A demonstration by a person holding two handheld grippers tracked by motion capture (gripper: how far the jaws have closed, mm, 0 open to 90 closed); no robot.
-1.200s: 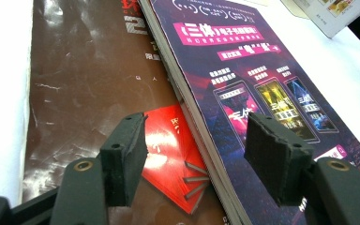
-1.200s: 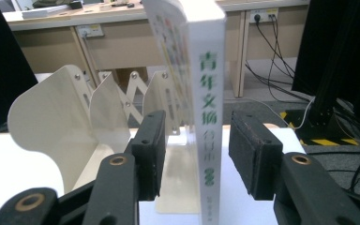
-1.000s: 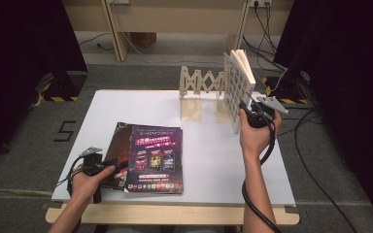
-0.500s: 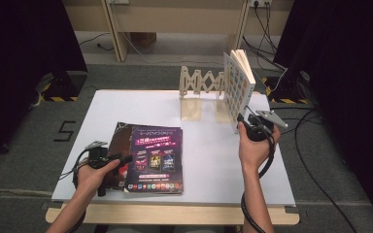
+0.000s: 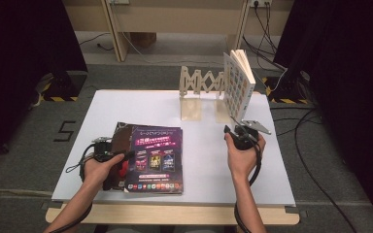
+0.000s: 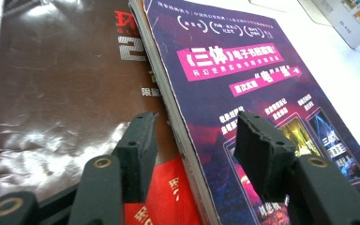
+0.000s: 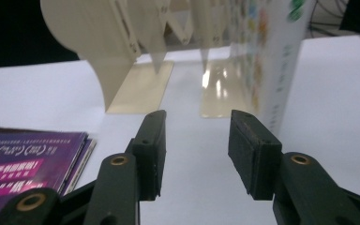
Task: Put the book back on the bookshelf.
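Note:
A purple magazine (image 5: 155, 158) lies on top of a brown one (image 5: 120, 138) at the table's front left. My left gripper (image 5: 126, 155) sits at their left edge. In the left gripper view its jaws (image 6: 197, 122) straddle the purple magazine's (image 6: 243, 79) spine edge, one over the brown cover (image 6: 61, 93), one over the purple. The jaws have just been closing, and the pads are not pressing on it. My right gripper (image 5: 230, 130) hovers open low over the table, with nothing between its fingers (image 7: 199, 117). It faces the wooden rack (image 7: 98, 51) and the upright book (image 7: 272, 61).
The folding wooden rack (image 5: 201, 90) stands at the back of the white table (image 5: 209, 160), with the book (image 5: 238, 85) upright at its right end. Cables trail on the floor at the right. Bare tabletop lies between the magazines and my right hand.
My left hand slid right up to the magazines' edge. My right hand came down and back from beside the upright book toward the tabletop.

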